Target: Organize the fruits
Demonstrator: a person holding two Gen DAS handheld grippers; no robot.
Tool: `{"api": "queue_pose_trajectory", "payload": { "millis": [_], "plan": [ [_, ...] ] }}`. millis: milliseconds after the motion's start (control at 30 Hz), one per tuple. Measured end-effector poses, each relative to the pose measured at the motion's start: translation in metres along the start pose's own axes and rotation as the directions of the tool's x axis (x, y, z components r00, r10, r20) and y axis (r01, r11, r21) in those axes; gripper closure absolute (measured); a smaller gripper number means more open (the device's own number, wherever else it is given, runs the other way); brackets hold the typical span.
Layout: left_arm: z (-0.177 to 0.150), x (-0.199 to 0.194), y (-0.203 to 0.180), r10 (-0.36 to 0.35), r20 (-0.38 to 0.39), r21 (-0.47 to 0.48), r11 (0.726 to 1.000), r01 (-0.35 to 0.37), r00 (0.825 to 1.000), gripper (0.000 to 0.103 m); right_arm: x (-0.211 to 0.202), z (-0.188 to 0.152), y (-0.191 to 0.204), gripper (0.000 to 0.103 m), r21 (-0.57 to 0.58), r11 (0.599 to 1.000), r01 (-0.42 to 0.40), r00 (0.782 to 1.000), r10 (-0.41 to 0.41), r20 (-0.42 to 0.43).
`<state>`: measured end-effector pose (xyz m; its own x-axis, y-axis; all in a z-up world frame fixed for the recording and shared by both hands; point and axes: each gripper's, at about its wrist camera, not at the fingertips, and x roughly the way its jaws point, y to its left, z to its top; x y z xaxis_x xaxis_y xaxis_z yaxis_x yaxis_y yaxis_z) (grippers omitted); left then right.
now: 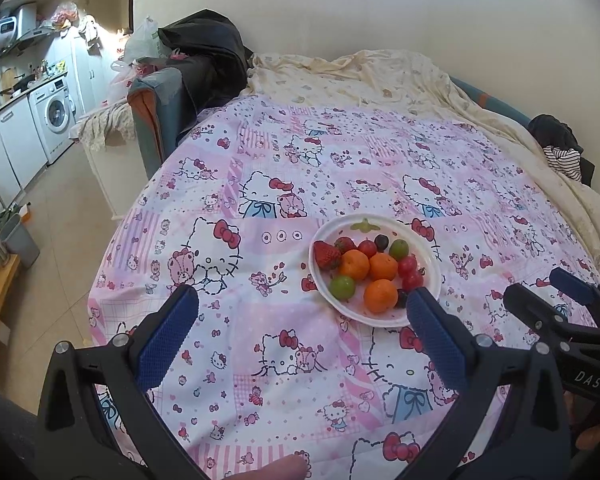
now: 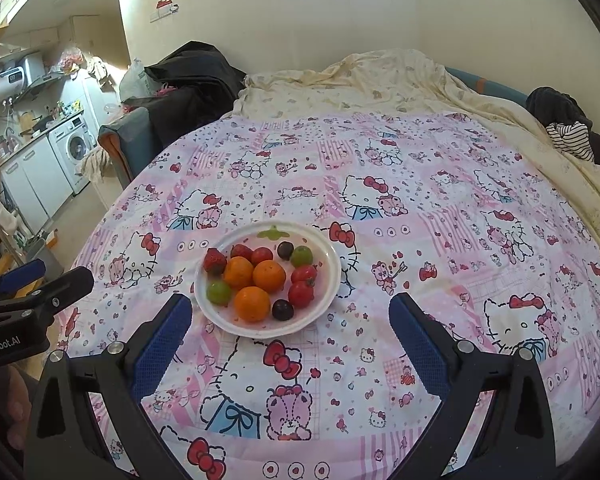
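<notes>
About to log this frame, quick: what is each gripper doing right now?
Left gripper: open, holding nothing, above the bedspread.
Right gripper: open, holding nothing, near the plate of fruit.

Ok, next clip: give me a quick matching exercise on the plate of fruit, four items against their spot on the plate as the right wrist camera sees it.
Items:
1. strawberry
2. green grape
3. orange
4. dark grape

Places on the white plate:
A. front centre, nearest the camera
B. far left edge
C. front, just right of the nearest orange
D. far side, right of the other dark grape

Pairs: 1-B, 2-D, 3-A, 4-C

Both grippers hover with jaws open, holding nothing.
</notes>
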<state>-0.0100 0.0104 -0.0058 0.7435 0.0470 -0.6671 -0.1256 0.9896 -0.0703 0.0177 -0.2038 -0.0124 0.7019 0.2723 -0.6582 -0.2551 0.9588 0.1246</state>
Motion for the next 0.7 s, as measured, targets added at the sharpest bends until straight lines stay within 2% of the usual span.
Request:
{"api": "queue_pose_trajectory", "payload": {
  "millis": [700],
  "plan": [
    [0.0027, 0.0008, -0.0032, -0.008, -0.007, 0.012, 1.0, 0.008, 1.0, 0.0, -0.0019, 0.0015, -0.0018, 0.002, 0.012, 1.0, 0.009, 1.0, -0.009, 0.011]
  ]
}}
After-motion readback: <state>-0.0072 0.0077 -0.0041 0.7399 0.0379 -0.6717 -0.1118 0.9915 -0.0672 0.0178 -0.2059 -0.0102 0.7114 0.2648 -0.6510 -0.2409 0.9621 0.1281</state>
